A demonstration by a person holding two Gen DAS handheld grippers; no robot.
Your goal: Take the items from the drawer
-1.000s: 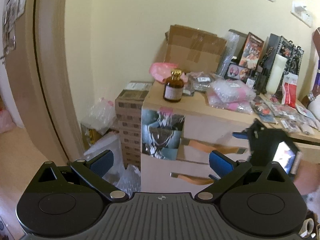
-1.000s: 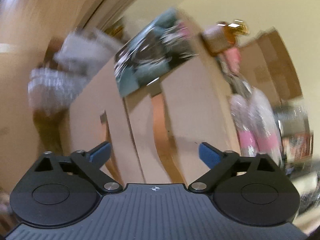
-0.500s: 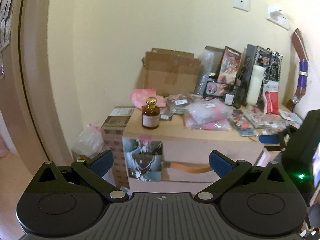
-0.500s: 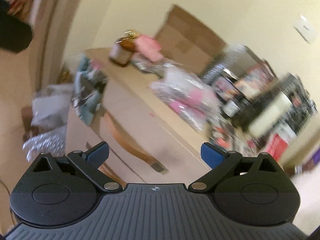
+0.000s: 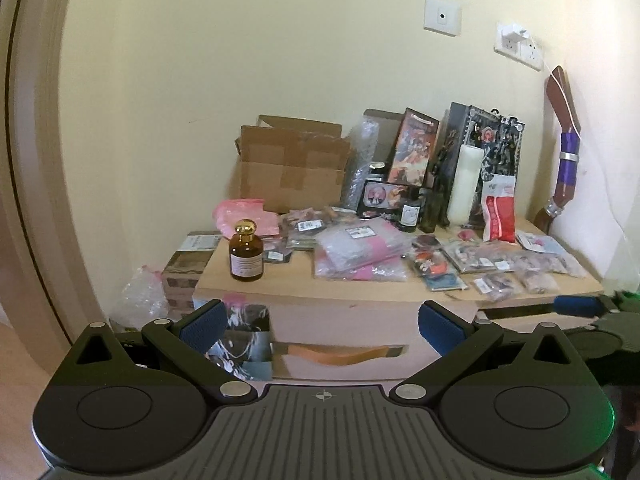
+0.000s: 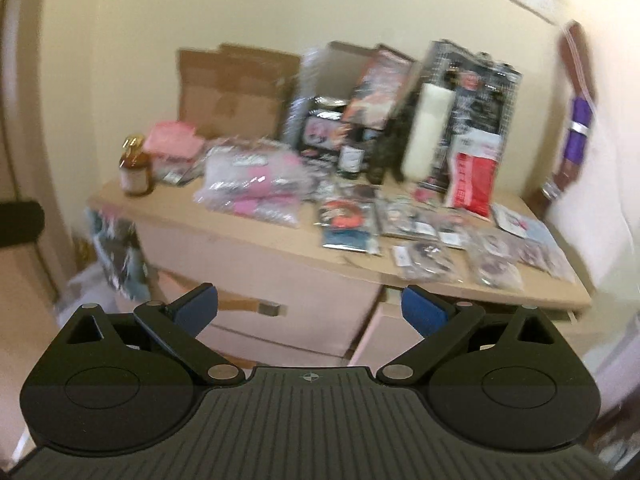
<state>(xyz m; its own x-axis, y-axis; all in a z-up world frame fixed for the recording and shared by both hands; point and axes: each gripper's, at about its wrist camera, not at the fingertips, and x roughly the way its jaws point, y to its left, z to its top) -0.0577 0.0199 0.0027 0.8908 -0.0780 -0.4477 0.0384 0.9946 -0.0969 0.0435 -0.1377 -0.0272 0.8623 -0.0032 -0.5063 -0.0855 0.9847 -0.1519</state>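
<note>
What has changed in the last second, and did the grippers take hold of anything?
Both grippers rose and drew back from the drawer fronts, so the cabinet top now fills both views. The right gripper levelled out from a strong tilt. Neither took anything: the left gripper and the right remain open and empty. The amber bottle has not moved.

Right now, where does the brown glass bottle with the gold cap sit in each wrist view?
Left wrist: brown glass bottle with the gold cap, left of centre, on the dresser top's left corner.
Right wrist: same bottle, upper left, blurred, same corner.
Shared landmark: open brown cardboard box against the wall behind it.
</note>
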